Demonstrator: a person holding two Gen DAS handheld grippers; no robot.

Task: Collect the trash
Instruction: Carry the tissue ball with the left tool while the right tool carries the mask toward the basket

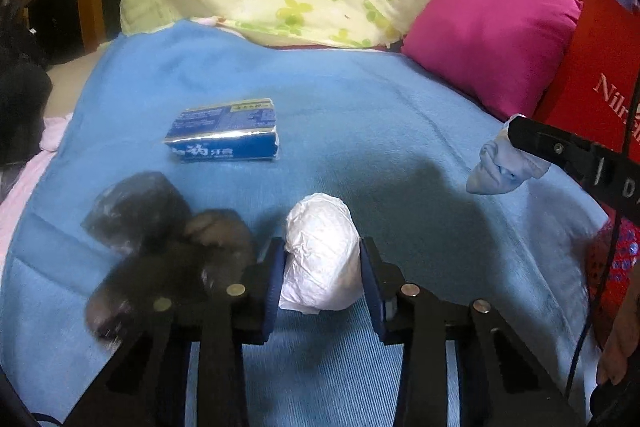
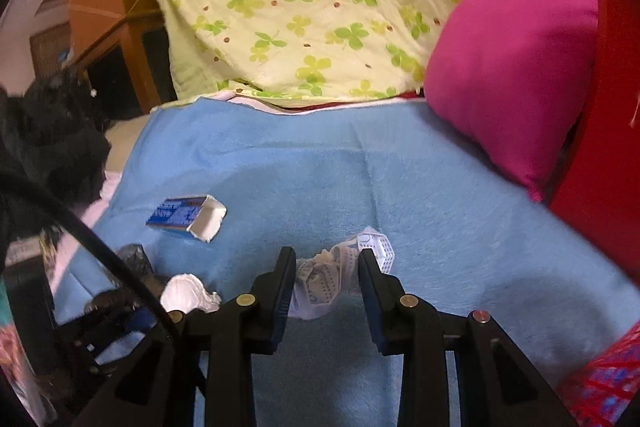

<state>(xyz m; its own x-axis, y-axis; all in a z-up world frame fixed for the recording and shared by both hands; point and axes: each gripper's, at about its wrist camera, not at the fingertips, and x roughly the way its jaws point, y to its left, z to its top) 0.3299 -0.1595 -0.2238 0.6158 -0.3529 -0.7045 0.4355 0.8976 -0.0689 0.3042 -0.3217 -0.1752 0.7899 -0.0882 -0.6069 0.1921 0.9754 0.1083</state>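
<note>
The left gripper (image 1: 323, 259) is pinching a white wad (image 1: 322, 253) of crumpled paper or plastic, pads pressing both its sides, low over the blue blanket (image 1: 360, 115). It looks light and soft, so it should crush rather than slip, and a grip across the middle suits it. The right gripper (image 2: 326, 281) is clamping a crumpled mask (image 2: 332, 279), equally limp, and is carrying it clear of the blanket, tilted downward. A blue box (image 1: 224, 131) is lying open-ended further back; thin card, likely empty, best taken across its flat faces. Something dark and crinkly (image 1: 136, 207) is sitting beside the left finger, possibly a black bag, though blur is hiding its shape.
</note>
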